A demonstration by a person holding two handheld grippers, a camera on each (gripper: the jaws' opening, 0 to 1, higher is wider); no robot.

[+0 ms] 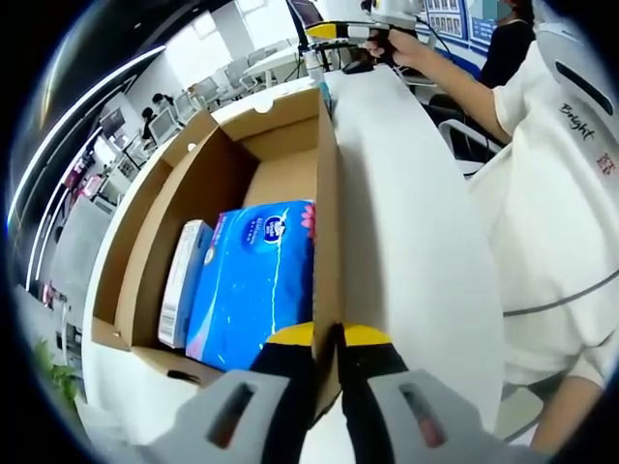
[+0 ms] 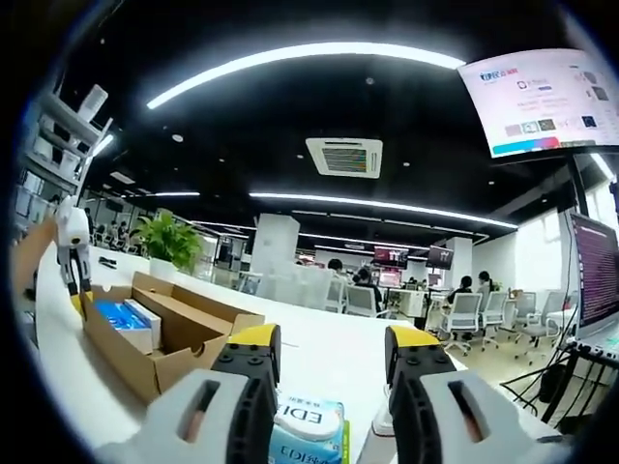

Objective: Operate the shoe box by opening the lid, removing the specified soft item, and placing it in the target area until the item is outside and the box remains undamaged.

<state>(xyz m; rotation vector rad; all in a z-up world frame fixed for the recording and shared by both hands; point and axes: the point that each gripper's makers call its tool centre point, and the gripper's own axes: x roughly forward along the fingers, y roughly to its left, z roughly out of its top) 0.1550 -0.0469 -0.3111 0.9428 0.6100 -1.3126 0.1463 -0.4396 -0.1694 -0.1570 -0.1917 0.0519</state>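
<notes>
My left claw (image 1: 327, 353) is pinched shut on the side wall of the open brown cardboard box (image 1: 327, 203), and the soft blue tissue pack (image 1: 256, 285) lies just up-left of it inside, while my right claw (image 2: 329, 360) hangs open, empty and far.

The left gripper view sits right at the cardboard box (image 1: 222, 184), at one of its long walls, looking down along the box's length into its open inside, with the white table (image 1: 406, 222) running away beside that wall toward its far end. The right gripper view rides low above the same table (image 2: 329, 353), farther off, facing level across it toward the office beyond; the box (image 2: 164, 333) lies near the table's left edge there. Both views share the box and the tabletop around it.
</notes>
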